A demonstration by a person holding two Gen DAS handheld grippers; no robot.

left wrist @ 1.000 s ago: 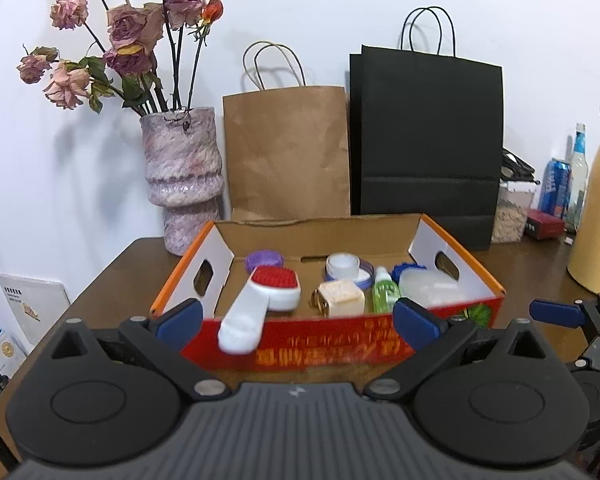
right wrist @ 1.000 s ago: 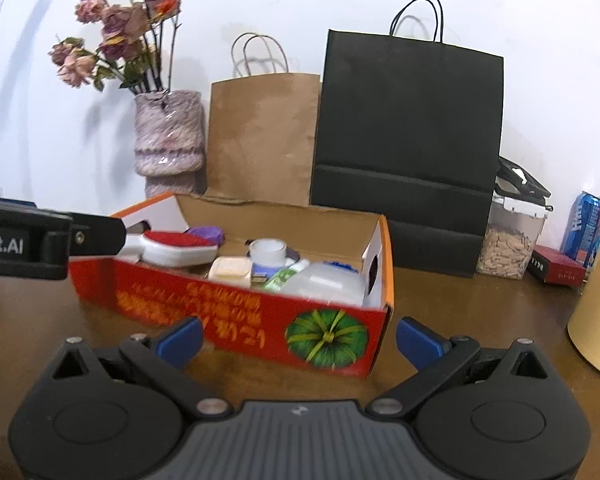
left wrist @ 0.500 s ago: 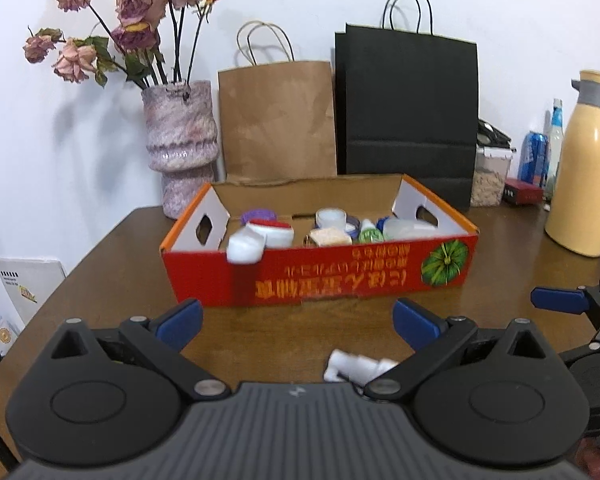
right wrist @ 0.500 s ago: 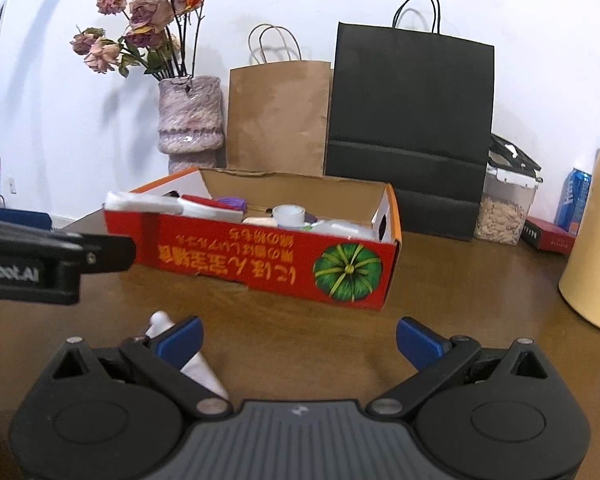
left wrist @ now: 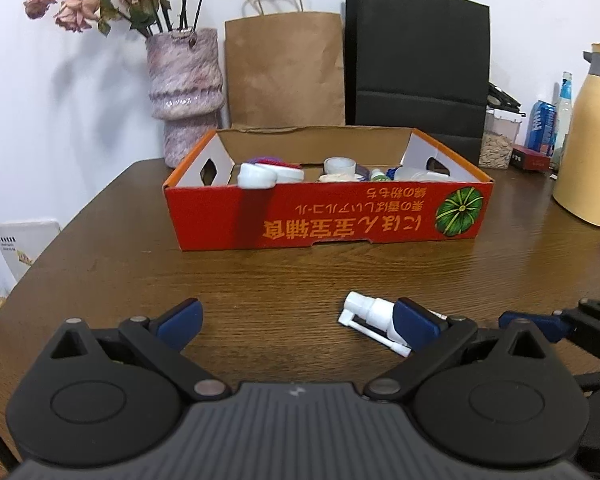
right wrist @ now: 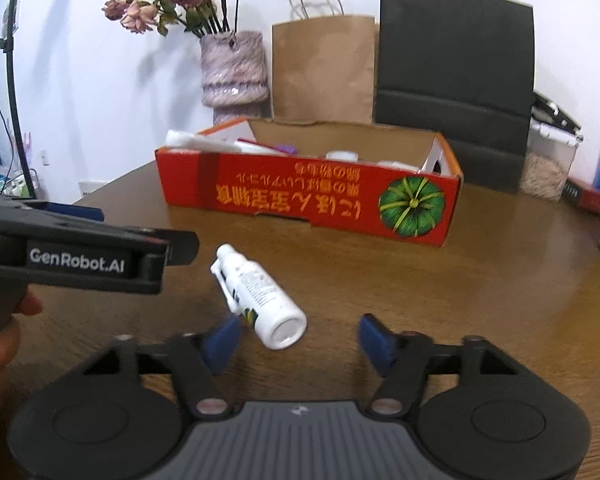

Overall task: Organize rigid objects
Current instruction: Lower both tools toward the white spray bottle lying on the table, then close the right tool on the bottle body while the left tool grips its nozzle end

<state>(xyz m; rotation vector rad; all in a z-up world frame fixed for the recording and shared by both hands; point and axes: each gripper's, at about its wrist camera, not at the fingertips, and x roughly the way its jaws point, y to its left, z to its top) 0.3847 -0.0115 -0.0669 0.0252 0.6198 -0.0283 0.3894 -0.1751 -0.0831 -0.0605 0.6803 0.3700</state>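
On a brown wooden table (right wrist: 480,300), the left gripper (left wrist: 298,320) hovers with jaws spread wide and empty. A white spray bottle (right wrist: 260,294) lies on its side between both grippers, nozzle aimed away toward the red cardboard box (right wrist: 308,204), base nearest the right gripper (right wrist: 298,340). Its jaws have just been closing but stand apart, not touching the bottle. Bare tabletop stretches rightward.

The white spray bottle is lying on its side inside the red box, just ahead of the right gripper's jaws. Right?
Not quite. The white spray bottle lies on its side on the wooden table, in front of the red box, not inside it. The right wrist view shows it just ahead of the right gripper.
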